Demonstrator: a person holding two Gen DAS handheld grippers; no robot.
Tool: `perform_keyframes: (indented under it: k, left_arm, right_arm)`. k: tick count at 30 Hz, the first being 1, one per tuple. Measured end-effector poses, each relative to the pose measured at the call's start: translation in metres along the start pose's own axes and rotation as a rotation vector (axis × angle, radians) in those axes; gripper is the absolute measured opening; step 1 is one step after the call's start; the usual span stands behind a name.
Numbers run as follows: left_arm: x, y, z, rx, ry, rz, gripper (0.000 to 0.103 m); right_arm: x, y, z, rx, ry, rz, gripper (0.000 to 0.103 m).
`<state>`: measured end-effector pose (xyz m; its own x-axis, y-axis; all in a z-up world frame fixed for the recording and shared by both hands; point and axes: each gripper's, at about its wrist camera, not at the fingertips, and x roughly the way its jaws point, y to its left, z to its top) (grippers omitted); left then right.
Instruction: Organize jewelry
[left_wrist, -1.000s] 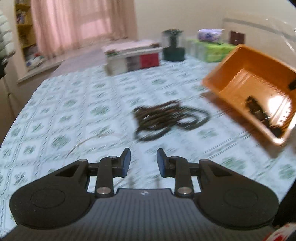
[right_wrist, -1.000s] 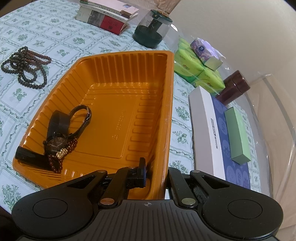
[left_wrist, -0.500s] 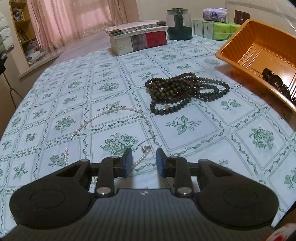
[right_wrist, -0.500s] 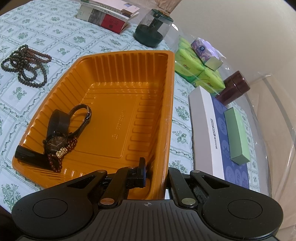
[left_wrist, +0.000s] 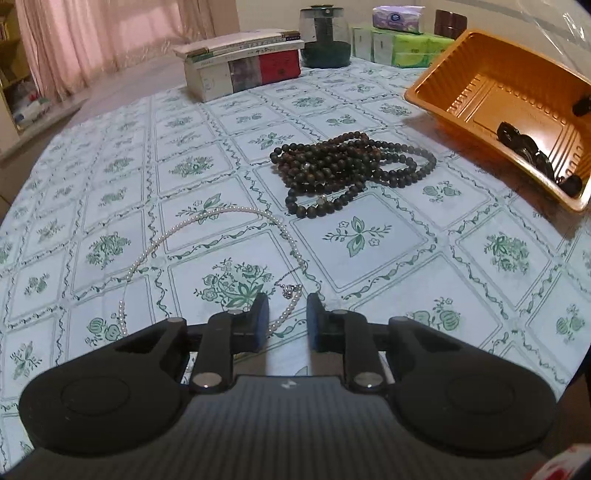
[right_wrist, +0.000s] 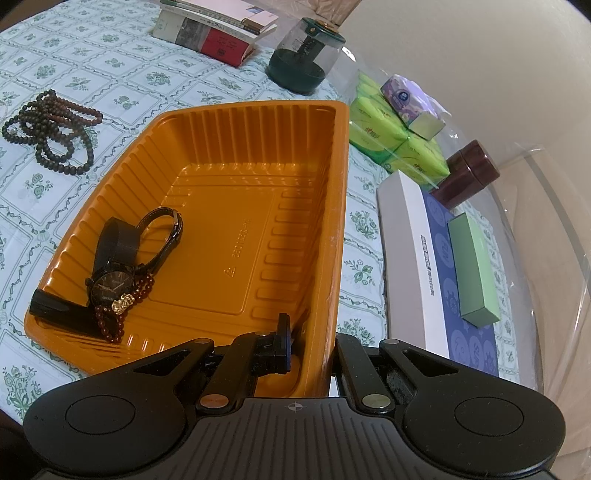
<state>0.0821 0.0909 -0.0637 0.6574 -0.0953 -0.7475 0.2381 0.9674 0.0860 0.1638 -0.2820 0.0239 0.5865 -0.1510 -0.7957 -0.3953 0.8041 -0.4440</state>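
My left gripper (left_wrist: 287, 320) is parted around the pearl necklace (left_wrist: 218, 221) on the tablecloth (left_wrist: 388, 236); my right gripper (right_wrist: 314, 345) pinches the orange tray (right_wrist: 341, 206) wall. I judge pickup is underway: next I close gently on the strand and carry it to the tray.

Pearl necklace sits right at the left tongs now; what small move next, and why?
Probably close the left tongs on the pearl necklace. They are open, and the strand near its clasp lies between the two pads on the tablecloth. The right tongs already grip the orange tray by its wall, ready to receive it.
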Motion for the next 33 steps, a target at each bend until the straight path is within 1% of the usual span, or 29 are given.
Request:
perform_keyframes:
  k: [1, 2, 3, 4, 6, 11, 15, 18, 20, 24, 28, 33]
  left_arm:
    - [0.0, 0.0, 0.001, -0.008, 0.004, -0.006, 0.009]
    - [0.0, 0.0, 0.001, -0.012, 0.006, -0.003, 0.003]
    - [-0.001, -0.001, 0.001, -0.005, 0.003, 0.012, 0.001]
    - [-0.002, -0.005, 0.001, 0.013, -0.002, 0.038, 0.001]
    - [-0.006, -0.009, 0.0, 0.021, -0.015, 0.06, 0.001]
    - [-0.025, -0.005, 0.008, -0.049, -0.072, 0.066, 0.0]
    - [-0.047, -0.001, 0.027, -0.087, -0.143, 0.055, 0.0]
    - [-0.069, 0.003, 0.046, -0.113, -0.227, 0.052, 0.0]
    - [-0.083, 0.005, 0.059, -0.117, -0.272, 0.049, 0.0]
    - [-0.104, 0.004, 0.085, -0.103, -0.329, 0.052, 0.0]
    - [-0.119, -0.004, 0.105, -0.088, -0.377, 0.014, 0.0]
    - [-0.128, -0.025, 0.127, -0.051, -0.413, -0.069, 0.0]
  right_arm:
    - [0.0, 0.0, 0.0, 0.002, 0.0, 0.001, 0.005]
    - [0.0, 0.0, 0.0, 0.003, 0.0, 0.001, 0.005]
    - [0.0, 0.0, 0.0, 0.004, 0.0, 0.001, 0.005]
    - [0.0, 0.0, 0.0, 0.006, 0.0, 0.001, 0.005]
    - [0.0, 0.0, 0.0, 0.005, 0.0, 0.001, 0.005]
    - [0.0, 0.0, 0.0, 0.006, 0.0, 0.001, 0.005]
    - [0.0, 0.0, 0.0, 0.007, -0.002, 0.002, 0.005]
    - [0.0, 0.0, 0.0, 0.01, -0.002, 0.002, 0.005]
    - [0.0, 0.0, 0.0, 0.012, -0.001, 0.002, 0.005]
    - [0.0, -0.001, 0.001, 0.012, -0.003, 0.004, 0.005]
    - [0.0, -0.001, 0.0, 0.013, -0.005, 0.005, 0.005]
    - [0.0, -0.001, 0.0, 0.012, -0.008, 0.005, 0.005]
